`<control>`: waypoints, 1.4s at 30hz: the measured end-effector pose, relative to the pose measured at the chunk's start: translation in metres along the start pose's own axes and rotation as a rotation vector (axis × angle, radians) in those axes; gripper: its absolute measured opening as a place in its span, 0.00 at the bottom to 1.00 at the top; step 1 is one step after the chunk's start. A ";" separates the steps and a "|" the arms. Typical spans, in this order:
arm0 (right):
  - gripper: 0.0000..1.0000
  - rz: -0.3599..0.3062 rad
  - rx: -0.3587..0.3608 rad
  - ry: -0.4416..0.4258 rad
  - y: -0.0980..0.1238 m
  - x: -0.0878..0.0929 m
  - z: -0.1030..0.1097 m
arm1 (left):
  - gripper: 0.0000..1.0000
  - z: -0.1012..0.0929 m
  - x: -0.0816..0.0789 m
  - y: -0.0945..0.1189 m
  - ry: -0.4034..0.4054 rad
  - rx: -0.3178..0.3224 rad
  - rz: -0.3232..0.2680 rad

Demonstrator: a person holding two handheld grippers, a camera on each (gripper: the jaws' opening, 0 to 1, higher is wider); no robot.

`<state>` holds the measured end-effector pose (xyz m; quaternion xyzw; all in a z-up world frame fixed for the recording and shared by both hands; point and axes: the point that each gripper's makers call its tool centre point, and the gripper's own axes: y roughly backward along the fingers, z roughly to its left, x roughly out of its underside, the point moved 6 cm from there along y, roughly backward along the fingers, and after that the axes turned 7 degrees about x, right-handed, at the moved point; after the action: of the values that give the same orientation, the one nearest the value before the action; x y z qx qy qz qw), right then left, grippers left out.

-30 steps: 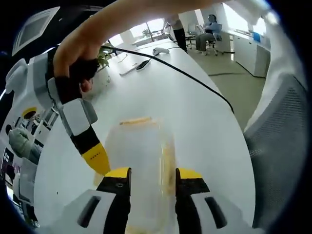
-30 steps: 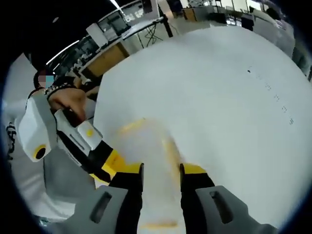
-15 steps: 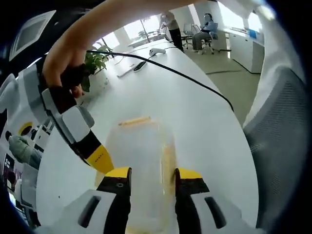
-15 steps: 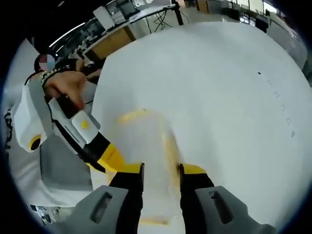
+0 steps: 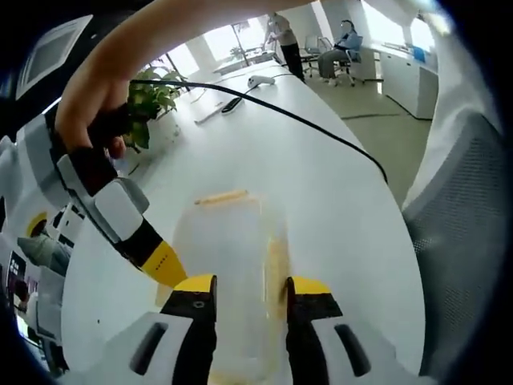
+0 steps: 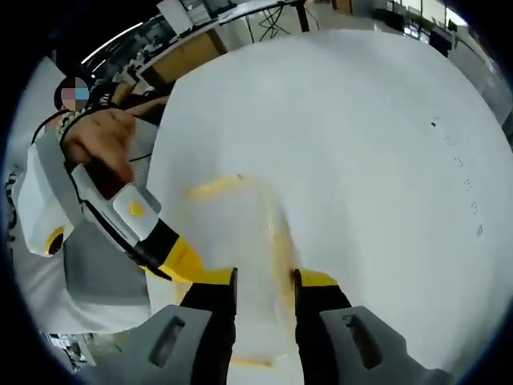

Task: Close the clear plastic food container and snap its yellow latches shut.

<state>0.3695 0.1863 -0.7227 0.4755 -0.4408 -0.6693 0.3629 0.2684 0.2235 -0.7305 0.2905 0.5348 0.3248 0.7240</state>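
Your clear container (image 5: 232,265) lies on the white table (image 5: 321,184), and every position here is given against it. Your left gripper (image 5: 244,293) straddles its near end, jaws part-open with the body between them; whether they press its walls cannot be told. Your right gripper (image 6: 260,285) sits the same way at its own near end, grip likewise uncertain. In the left gripper view the right gripper stands just beside the container's left wall. The yellow latches (image 5: 222,197) show at the far end and along the right side (image 5: 275,269). Holding both ends likely steadies the box for latching. A black cable (image 5: 321,132) runs well beyond the container.
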 end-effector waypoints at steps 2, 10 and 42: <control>0.24 0.005 0.001 0.006 0.000 0.000 0.000 | 0.27 0.000 0.000 0.000 -0.009 0.003 0.002; 0.24 0.012 0.002 0.023 -0.001 -0.001 0.000 | 0.25 -0.002 -0.001 0.000 -0.027 -0.004 0.020; 0.23 0.053 -0.046 0.024 -0.006 -0.005 -0.002 | 0.23 0.004 0.004 0.005 -0.064 -0.025 0.014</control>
<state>0.3727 0.1925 -0.7275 0.4631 -0.4334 -0.6637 0.3965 0.2721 0.2297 -0.7279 0.2954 0.5052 0.3271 0.7420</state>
